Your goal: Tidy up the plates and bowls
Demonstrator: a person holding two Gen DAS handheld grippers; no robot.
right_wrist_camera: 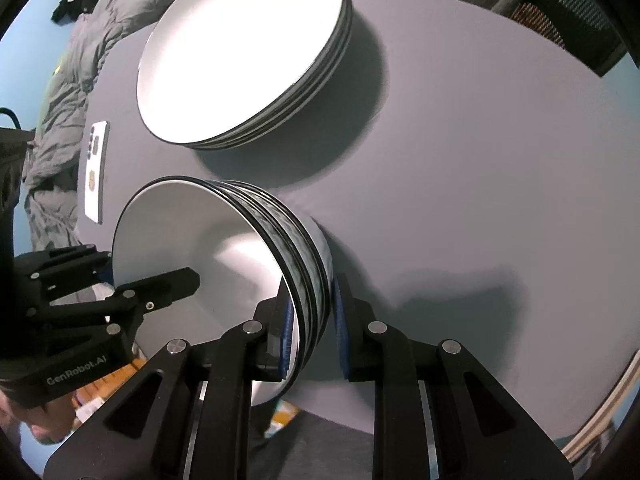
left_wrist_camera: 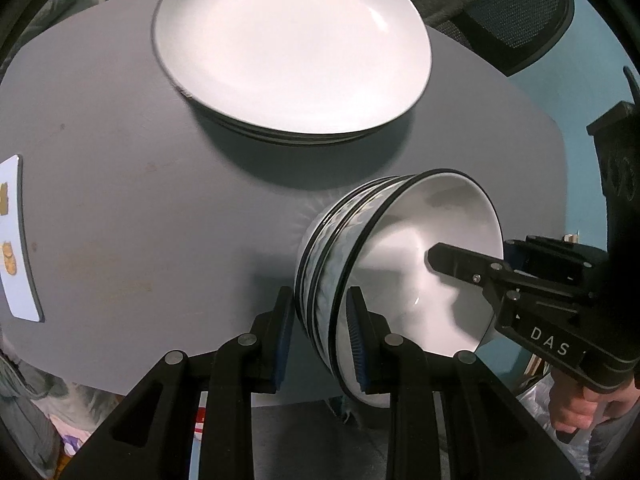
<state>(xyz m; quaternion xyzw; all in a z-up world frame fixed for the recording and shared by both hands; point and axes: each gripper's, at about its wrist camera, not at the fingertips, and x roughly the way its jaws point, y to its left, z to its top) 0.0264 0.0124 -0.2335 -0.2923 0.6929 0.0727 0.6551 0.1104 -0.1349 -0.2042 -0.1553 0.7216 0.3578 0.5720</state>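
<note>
A stack of nested white bowls [left_wrist_camera: 408, 264] with dark rims and patterned sides is held above the grey table [left_wrist_camera: 120, 200]. My left gripper [left_wrist_camera: 320, 336] is shut on the near rim of the bowl stack, one finger inside and one outside. My right gripper [right_wrist_camera: 312, 328] is shut on the opposite rim of the same bowl stack [right_wrist_camera: 208, 248], also one finger inside and one outside. Each gripper shows in the other's view, the right one [left_wrist_camera: 520, 280] and the left one [right_wrist_camera: 120, 296]. A stack of white plates [left_wrist_camera: 288, 44] sits on the table beyond, also in the right wrist view [right_wrist_camera: 240, 52].
A white phone [right_wrist_camera: 95, 172] lies on the table's left part, also seen in the left wrist view [left_wrist_camera: 16, 240]. A dark mesh chair [left_wrist_camera: 512, 12] stands behind the table. Grey bedding [right_wrist_camera: 72, 72] lies past the table's left edge. Bare grey table surface [right_wrist_camera: 480, 160] spreads to the right.
</note>
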